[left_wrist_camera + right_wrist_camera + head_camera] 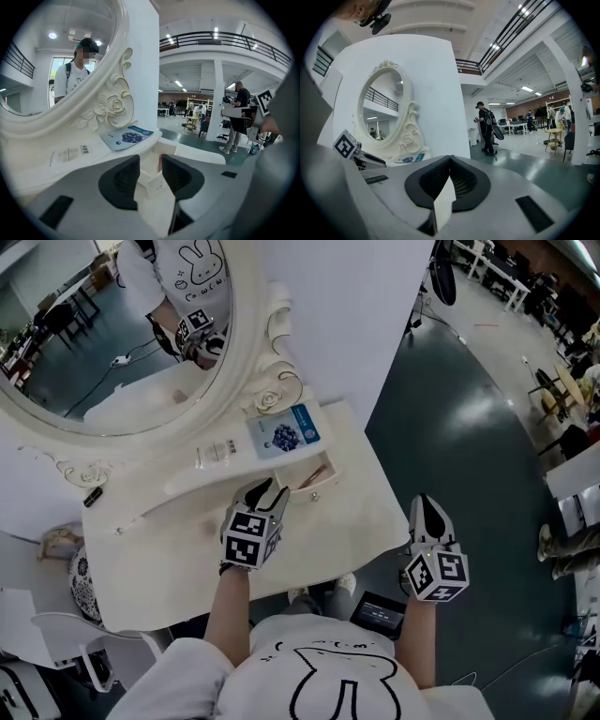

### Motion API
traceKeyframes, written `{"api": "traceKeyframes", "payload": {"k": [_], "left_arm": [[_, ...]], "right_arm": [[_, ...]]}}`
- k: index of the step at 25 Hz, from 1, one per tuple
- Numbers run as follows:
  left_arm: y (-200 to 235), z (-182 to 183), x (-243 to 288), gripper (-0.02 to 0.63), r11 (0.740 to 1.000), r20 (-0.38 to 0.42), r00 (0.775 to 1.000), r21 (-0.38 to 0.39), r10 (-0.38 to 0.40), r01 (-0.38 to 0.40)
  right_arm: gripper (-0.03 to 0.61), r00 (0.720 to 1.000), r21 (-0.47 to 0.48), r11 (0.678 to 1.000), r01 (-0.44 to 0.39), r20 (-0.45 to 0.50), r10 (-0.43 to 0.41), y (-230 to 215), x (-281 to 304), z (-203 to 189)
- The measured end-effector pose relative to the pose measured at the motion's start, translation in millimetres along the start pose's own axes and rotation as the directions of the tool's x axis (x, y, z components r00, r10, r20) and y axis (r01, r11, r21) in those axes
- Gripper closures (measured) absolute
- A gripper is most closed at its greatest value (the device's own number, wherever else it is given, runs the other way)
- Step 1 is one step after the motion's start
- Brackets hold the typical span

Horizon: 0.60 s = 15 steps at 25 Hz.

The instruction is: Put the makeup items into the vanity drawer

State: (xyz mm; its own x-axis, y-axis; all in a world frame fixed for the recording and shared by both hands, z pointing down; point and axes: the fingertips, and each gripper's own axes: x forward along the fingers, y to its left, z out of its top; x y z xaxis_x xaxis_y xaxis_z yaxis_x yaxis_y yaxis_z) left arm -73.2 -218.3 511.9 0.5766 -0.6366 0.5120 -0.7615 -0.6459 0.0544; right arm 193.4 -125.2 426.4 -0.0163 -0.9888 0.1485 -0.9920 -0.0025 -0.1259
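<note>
A small drawer (311, 476) stands pulled out of the white vanity (169, 559), with something pinkish inside that I cannot make out. My left gripper (267, 491) hovers just in front of it, jaws apart and nothing between the pads. In the left gripper view the drawer front (157, 185) shows through the gap of the left gripper (150, 161). A blue face-mask packet (284, 435) (127, 137) and a flat white sachet (217, 454) (70, 153) lie on the shelf under the mirror. My right gripper (428, 507) (450, 161) hangs off the vanity's right edge, shut and empty.
The oval mirror (112, 324) with its carved frame rises behind the shelf. A white chair (56, 634) stands at the lower left. A dark flat object (380, 613) lies on the grey floor by the person's feet. People stand far off in the hall.
</note>
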Motion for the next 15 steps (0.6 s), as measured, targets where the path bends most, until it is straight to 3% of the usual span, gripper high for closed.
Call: {"api": "traceKeyframes", "payload": {"k": [7, 10, 15], "left_arm": [[25.6, -2.9, -33.2, 0.437, 0.991, 0.041, 0.992, -0.058, 0.123, -0.121], [37.3, -4.7, -46.2, 0.437, 0.98, 0.035, 0.981, -0.057, 0.191, -0.189], [50.4, -6.1, -65.0, 0.437, 0.96, 0.058, 0.965, -0.127, 0.257, -0.248]], "right_arm": [[0.569, 0.993, -0.034, 0.992, -0.121, -0.002, 0.121, 28.7, 21.1, 10.6], [0.569, 0.986, -0.051, 0.984, -0.168, -0.006, 0.168, 37.1, 30.1, 16.2], [0.569, 0.973, -0.057, 0.972, -0.229, -0.01, 0.229, 47.7, 45.3, 21.1]]}}
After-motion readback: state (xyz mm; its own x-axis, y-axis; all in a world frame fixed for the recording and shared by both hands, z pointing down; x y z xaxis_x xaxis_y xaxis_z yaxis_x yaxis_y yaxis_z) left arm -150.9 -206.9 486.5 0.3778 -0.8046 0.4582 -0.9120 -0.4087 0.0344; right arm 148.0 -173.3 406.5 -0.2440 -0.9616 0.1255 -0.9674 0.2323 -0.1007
